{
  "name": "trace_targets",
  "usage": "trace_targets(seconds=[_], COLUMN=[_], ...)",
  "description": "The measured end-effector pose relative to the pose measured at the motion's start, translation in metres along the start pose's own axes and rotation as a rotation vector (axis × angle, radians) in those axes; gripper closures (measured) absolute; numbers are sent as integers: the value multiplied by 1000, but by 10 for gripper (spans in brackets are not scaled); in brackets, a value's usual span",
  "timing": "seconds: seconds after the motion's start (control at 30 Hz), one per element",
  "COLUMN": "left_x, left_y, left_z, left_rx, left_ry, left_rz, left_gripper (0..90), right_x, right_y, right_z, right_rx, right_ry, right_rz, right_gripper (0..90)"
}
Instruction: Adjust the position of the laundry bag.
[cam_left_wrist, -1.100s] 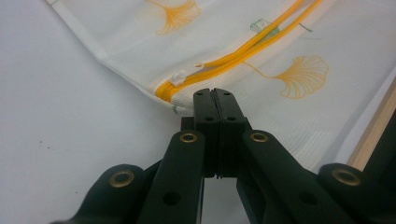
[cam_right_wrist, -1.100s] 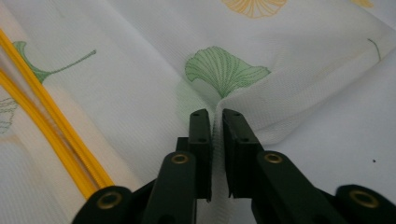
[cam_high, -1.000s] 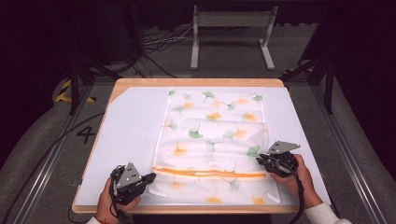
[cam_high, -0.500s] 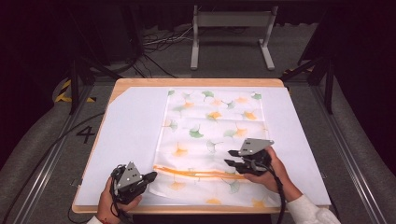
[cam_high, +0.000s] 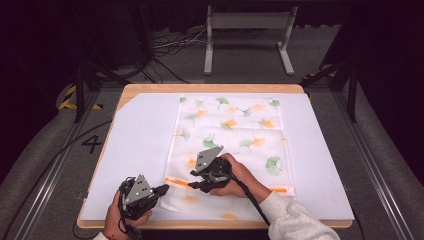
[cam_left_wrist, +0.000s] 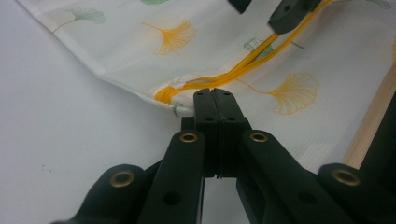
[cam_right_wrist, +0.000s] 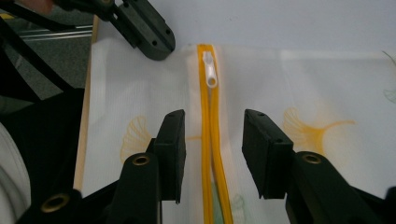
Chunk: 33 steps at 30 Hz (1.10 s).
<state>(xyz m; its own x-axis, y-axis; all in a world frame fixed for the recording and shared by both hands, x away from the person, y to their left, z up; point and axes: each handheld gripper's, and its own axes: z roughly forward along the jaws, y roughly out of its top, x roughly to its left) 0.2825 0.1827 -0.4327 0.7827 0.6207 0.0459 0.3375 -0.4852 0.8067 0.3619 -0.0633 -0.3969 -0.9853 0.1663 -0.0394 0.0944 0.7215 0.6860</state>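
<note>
right gripper (cam_high: 196, 186) | now far left along the orange zipper (cam_right_wrist: 210, 140), close to the left gripper (cam_high: 162, 190), no longer at the pouch's (cam_high: 230, 130) right edge | jaws have just been opening, zipper between them unpressed | white zipper pull (cam_right_wrist: 210, 70) just ahead

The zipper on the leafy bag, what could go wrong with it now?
The right gripper has just been opening, its jaws either side of the orange zipper without pressing it, so it might close on cloth and miss the white pull tab. The left gripper is shut at the bag's corner; a hard tug could slip it free.
</note>
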Motion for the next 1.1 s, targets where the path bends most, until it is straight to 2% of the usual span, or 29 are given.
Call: trace_targets(seconds=[0.07, 0.1, 0.2, 0.27, 0.4, 0.57, 0.67, 0.77, 0.93, 1.03, 1.1], left_x=[0, 0, -1, -1, -2, -3, -3, -3, -4, -4, -4], left_y=[0, 0, 1, 1, 2, 2, 2, 2, 2, 2, 2], left_z=[0, 0, 0, 0, 0, 0, 1, 1, 1, 1, 2], left_rx=[0, 0, -5, -9, -8, -5, -4, -2, -3, -3, -1], left_ry=[1, 0, -5, -2, -7, -6, -7, -7, -5, -4, -6], left_rz=[3, 4, 14, 19, 29, 36, 36, 41, 46, 48, 50], left_gripper=[891, 892, 892, 891, 892, 892, 892, 892, 891, 892, 891], right_x=[-1, -1, 0, 1, 0, -3, -8, -9, -10, -10, -10], right_y=[7, 11, 21, 27, 34, 34, 33, 32, 31, 30, 30], right_z=[7, 10, 16, 22, 29, 40, 43, 44, 47, 49, 51], right_rx=[3, 9, 17, 40, 45, 99, 91, 83, 92, 87, 95], right_ry=[34, 27, 51, 62, 81, 77, 91, 107, 99, 92, 84], right_rz=[-5, -13, -36, -37, -54, -54, -34, -35, -24, -23, -18], right_gripper=[604, 598, 600, 611, 657, 670, 693, 762, 834, 831, 778])
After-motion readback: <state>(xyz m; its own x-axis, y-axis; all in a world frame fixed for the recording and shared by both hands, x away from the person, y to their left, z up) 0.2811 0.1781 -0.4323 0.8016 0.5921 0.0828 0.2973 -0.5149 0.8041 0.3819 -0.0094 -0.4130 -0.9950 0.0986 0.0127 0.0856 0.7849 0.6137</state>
